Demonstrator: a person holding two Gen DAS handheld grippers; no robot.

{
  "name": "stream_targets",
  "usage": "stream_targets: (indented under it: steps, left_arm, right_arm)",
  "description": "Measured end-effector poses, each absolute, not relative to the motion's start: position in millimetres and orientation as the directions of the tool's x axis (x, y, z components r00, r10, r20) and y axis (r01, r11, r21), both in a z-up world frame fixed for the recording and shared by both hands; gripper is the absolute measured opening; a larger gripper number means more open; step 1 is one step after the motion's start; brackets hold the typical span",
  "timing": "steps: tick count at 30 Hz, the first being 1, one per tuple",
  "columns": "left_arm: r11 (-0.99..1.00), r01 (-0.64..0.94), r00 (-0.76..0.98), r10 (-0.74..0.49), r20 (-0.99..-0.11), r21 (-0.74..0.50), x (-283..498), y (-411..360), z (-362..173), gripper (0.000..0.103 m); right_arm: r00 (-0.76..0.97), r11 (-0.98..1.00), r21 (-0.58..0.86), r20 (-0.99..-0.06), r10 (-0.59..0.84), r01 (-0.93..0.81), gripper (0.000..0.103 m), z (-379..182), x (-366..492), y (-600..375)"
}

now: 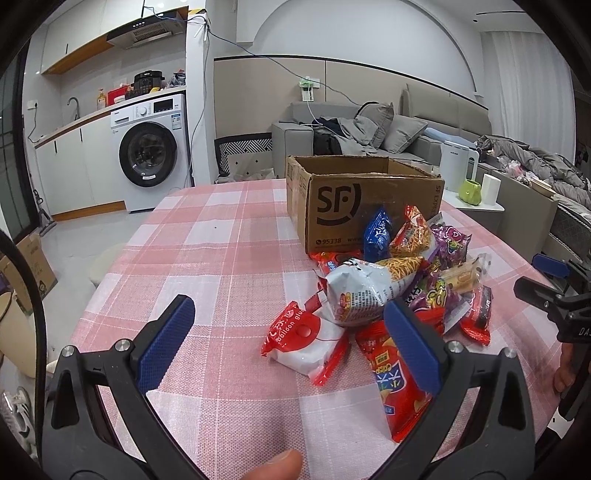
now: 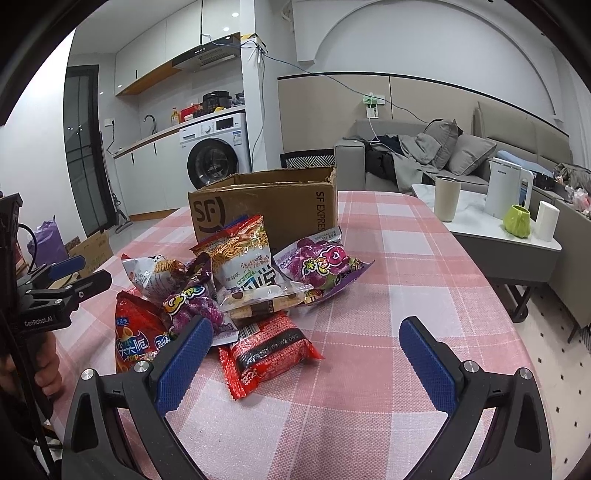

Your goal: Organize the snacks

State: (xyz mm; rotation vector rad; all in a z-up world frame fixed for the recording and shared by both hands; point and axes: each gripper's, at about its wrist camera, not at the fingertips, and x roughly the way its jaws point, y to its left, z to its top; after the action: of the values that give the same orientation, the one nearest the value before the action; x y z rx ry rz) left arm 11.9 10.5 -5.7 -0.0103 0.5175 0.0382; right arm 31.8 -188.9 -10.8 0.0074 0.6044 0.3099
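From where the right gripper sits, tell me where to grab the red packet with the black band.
Grip the red packet across its middle, over the black band, coming straight down from above. It lies flat on the tablecloth, nearest the open right gripper and mostly clear of the pile, so its long edges look reachable.

I'm working in a lived-in home, an open studio flat: at ten o'clock a kitchenette with a washing machine (image 1: 151, 147) under the counter and a range hood (image 1: 146, 33) above; at one o'clock a grey sofa (image 1: 388, 133) strewn with clothes.
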Motion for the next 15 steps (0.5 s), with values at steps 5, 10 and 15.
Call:
stream_targets:
  steps: [5,10,15]
  left_arm:
    - [0.999,-0.039,0.867,0.033,-0.496,0.000,11.6,10.8,-5.9,0.102]
    - [0.999,-0.041,0.869,0.038,-0.493,0.003,11.0,10.7,-5.5,0.102]
    - [0.999,-0.031,0.875,0.039,-0.482,0.025,9.2,6.1,-4.4,0.102]
  right_arm:
    - [0.775,0.954,0.096,-0.564,0.286,-0.283,0.103,-11.8,33.2,-188.6]
    - [0.764,0.952,0.097,-0.575,0.292,-0.290,0.103,-12.8,36.3,-187.0]
    - [0.747,0.951,0.088,-0.598,0.290,-0.298,0.103,-16.0,41.6,-183.6]
